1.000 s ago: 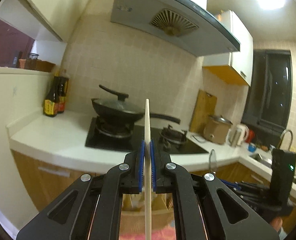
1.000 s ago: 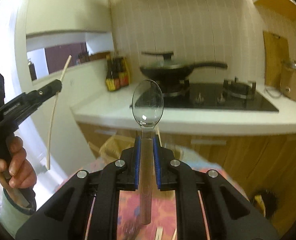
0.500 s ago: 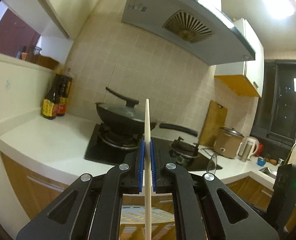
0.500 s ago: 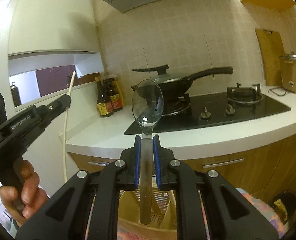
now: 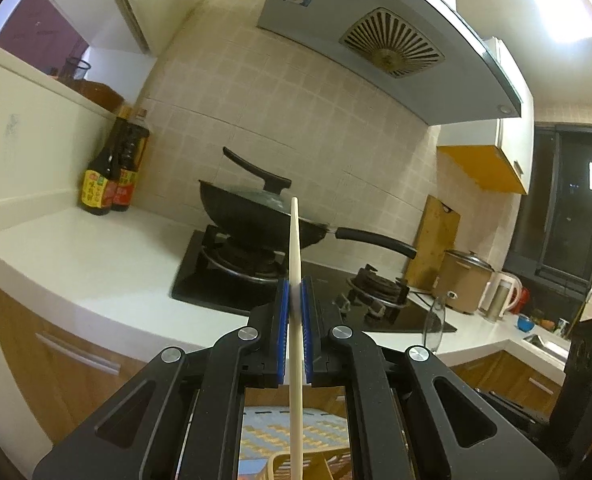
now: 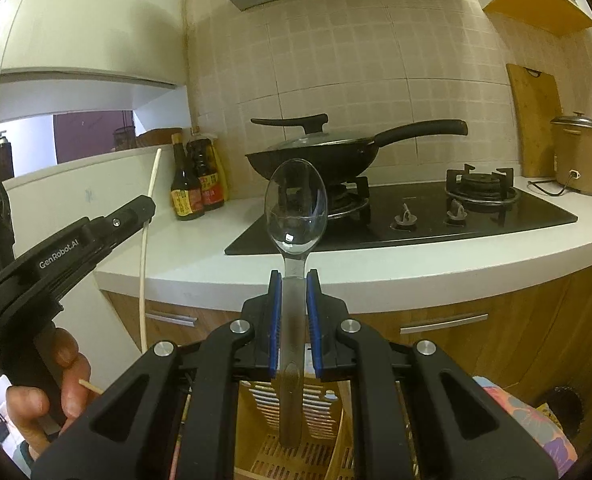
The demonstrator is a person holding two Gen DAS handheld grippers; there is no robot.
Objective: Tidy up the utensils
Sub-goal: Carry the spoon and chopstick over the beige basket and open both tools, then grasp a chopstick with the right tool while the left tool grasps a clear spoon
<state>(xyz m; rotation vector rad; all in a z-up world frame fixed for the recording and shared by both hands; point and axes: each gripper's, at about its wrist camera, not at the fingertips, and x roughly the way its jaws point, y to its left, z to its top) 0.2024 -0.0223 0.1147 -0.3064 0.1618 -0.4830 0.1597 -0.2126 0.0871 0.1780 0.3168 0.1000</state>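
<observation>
The left gripper [image 5: 294,296] is clenched on a pale chopstick [image 5: 295,248] standing upright between its blue pads. The right gripper [image 6: 294,280] is clamped on the handle of a metal spoon [image 6: 295,208], bowl up. Below both sits a slatted utensil basket [image 6: 296,456]. Beyond, a lidded black wok [image 6: 316,156] sits on the stove by the countertop's [image 6: 200,256] back edge, two sauce bottles [image 6: 196,180] in its left corner.

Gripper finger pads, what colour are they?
Blue pads, clearest in the right wrist view, clamping the spoon.
</observation>
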